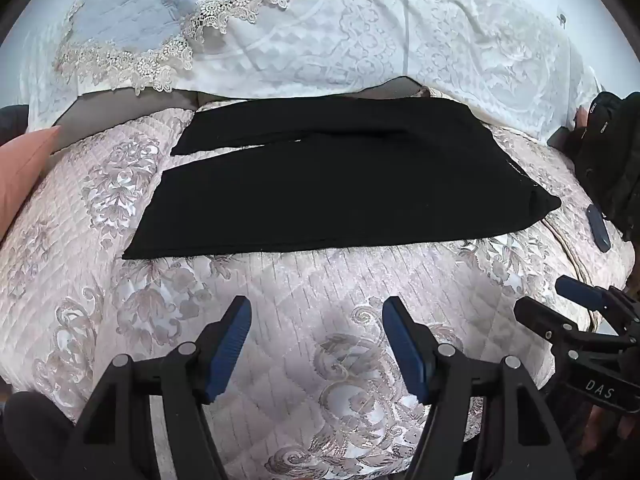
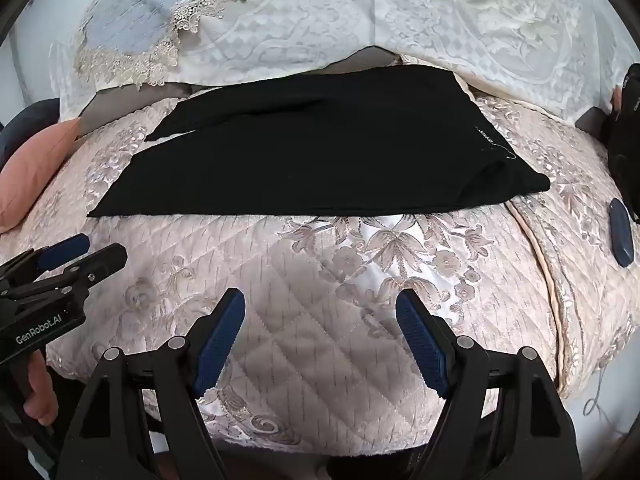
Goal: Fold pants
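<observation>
Black pants point(image 1: 340, 184) lie flat on a pink quilted bedspread point(image 1: 280, 300), waistband at the right, the two legs pointing left with a narrow gap between them. They also show in the right wrist view point(image 2: 320, 152). My left gripper point(image 1: 316, 308) is open and empty, held above the quilt short of the pants' near edge. My right gripper point(image 2: 320, 300) is open and empty, likewise short of the near edge. Each gripper shows in the other's view, the right one point(image 1: 560, 300) at the right edge and the left one point(image 2: 92, 252) at the left edge.
A white patterned cover point(image 1: 400, 40) and a lace-edged blue cloth point(image 1: 140, 20) hang behind the bed. A pink pillow point(image 1: 20, 172) lies at the left. A dark blue oval object point(image 1: 598, 228) and a black bag point(image 1: 608, 160) sit at the right.
</observation>
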Motion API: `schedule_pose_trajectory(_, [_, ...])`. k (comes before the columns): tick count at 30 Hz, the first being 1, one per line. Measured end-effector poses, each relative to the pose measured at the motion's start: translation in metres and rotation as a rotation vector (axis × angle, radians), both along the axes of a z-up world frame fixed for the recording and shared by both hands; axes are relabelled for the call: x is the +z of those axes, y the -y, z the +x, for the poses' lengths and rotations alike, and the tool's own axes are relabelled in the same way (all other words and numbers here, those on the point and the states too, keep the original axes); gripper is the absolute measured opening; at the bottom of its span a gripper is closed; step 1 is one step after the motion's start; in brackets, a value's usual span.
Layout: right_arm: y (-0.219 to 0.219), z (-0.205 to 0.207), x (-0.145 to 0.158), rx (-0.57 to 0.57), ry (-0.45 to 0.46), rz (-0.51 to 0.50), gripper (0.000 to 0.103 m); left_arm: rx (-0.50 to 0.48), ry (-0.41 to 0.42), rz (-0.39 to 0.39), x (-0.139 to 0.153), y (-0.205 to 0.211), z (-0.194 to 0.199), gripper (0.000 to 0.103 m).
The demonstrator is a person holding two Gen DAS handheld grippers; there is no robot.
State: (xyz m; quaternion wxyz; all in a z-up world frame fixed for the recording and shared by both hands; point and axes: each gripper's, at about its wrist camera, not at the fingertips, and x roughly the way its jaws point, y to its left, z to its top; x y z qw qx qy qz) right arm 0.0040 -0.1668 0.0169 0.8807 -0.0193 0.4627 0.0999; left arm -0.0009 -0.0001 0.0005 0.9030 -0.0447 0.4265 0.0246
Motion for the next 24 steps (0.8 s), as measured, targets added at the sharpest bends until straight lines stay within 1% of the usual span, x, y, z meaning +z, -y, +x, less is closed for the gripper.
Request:
schedule_pose_trajectory(3, [-0.001, 0.0, 0.0, -0.008, 0.001, -0.004, 0.078, 0.006, -0.002, -0.007, 0.0, -0.001, -0.001, 0.07])
schedule_pose_trajectory(4, [-0.001, 0.0, -0.001, -0.011, -0.001, -0.005, 0.078, -0.001, 0.001, 0.012, 0.002, 0.004, -0.003, 0.07])
schedule_pose_trajectory(6, [0.005, 0.0, 0.003, -0.01, -0.003, 0.016, 0.078, -0.001, -0.002, 0.016, 0.003, 0.007, -0.006, 0.07])
schedule_pose_trajectory(8, [0.005, -0.004, 0.004, -0.014, 0.006, 0.013, 0.078, -0.007, -0.009, 0.012, 0.003, 0.009, -0.009, 0.07])
schedule_pose_trajectory(10, [0.006, -0.003, 0.005, -0.012, -0.002, 0.015, 0.078, -0.017, -0.016, 0.002, -0.005, 0.007, -0.008, 0.07])
schedule_pose_trajectory(12, [0.005, -0.004, 0.005, -0.012, 0.0, 0.012, 0.078, -0.02, -0.017, 0.005, -0.006, 0.01, -0.011, 0.07])
schedule_pose_trajectory(14, [0.002, -0.005, 0.004, -0.012, 0.0, 0.001, 0.078, -0.026, -0.031, -0.006, -0.005, 0.004, -0.004, 0.07])
schedule_pose_trajectory(20, [0.001, -0.005, 0.003, -0.009, -0.003, -0.002, 0.078, -0.035, -0.024, 0.018, -0.002, 0.006, -0.004, 0.07])
schedule_pose_trajectory(24, [0.001, -0.005, 0.003, -0.007, -0.004, -0.003, 0.078, -0.038, -0.021, 0.013, -0.003, 0.006, -0.006, 0.07])
